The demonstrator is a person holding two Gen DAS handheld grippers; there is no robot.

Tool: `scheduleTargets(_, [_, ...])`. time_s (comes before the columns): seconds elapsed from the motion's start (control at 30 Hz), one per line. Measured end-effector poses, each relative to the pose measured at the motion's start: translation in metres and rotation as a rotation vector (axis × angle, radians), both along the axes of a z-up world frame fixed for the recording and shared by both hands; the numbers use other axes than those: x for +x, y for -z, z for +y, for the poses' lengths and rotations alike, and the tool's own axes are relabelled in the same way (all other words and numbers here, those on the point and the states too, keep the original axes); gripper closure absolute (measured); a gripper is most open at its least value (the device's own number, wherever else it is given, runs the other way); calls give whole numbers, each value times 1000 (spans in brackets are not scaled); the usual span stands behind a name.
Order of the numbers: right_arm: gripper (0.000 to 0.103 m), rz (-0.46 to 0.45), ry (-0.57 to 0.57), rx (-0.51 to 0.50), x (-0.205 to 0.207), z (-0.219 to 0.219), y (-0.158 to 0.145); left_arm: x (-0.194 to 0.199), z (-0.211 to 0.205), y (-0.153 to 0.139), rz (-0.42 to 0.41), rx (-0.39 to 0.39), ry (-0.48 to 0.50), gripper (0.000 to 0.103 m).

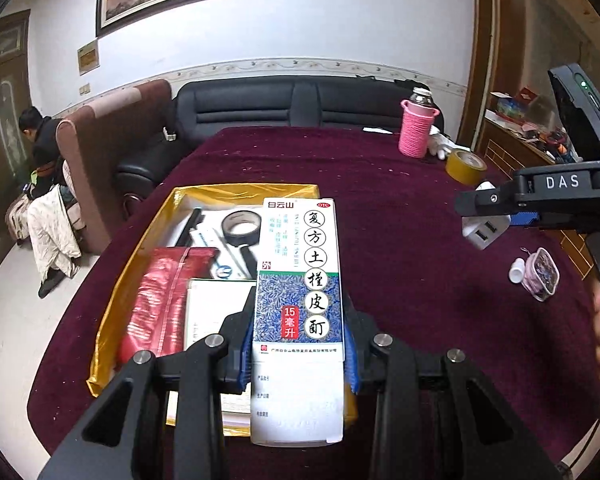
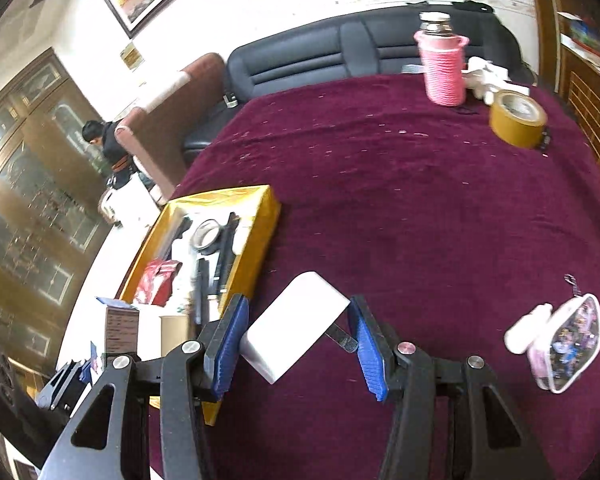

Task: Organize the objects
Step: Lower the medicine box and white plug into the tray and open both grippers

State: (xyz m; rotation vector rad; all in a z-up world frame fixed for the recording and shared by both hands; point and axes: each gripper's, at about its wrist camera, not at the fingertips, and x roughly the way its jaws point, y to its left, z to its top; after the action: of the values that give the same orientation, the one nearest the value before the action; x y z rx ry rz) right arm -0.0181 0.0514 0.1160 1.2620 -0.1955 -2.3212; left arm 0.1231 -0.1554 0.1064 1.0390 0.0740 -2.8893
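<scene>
left hand-held gripper [image 1: 298, 356] clamps the medicine box [image 1: 298, 300] above the gold tray [image 1: 120, 280], ready to drop in; right hand-held gripper [image 2: 296, 336] pinches the white charger [image 2: 296, 324], the tray at its 10 o'clock.

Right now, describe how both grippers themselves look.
Both match: black angular linkage arms with triangular cutouts and round silver pivot bolts, ending in ribbed blue finger pads. The left gripper and right gripper look identical. The right one's body carries white "DAS" lettering and a green indicator light. No cables visible.
</scene>
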Motion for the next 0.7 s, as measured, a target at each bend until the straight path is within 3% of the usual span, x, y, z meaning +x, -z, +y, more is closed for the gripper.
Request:
scheduleTargets(0.4, [47,-10,-116,-16,-7,-76,5,-19,-80,-12,-11,44,-77,70])
scheduleTargets(0.53, [46,-25,-146,-16,-16,-102,12,-48,-101,-13,-30,18,-100,70])
scheduleTargets(0.7, [46,-29,-177,4,-28,-132,26,-99,-119,4,-115,24,-95,70])
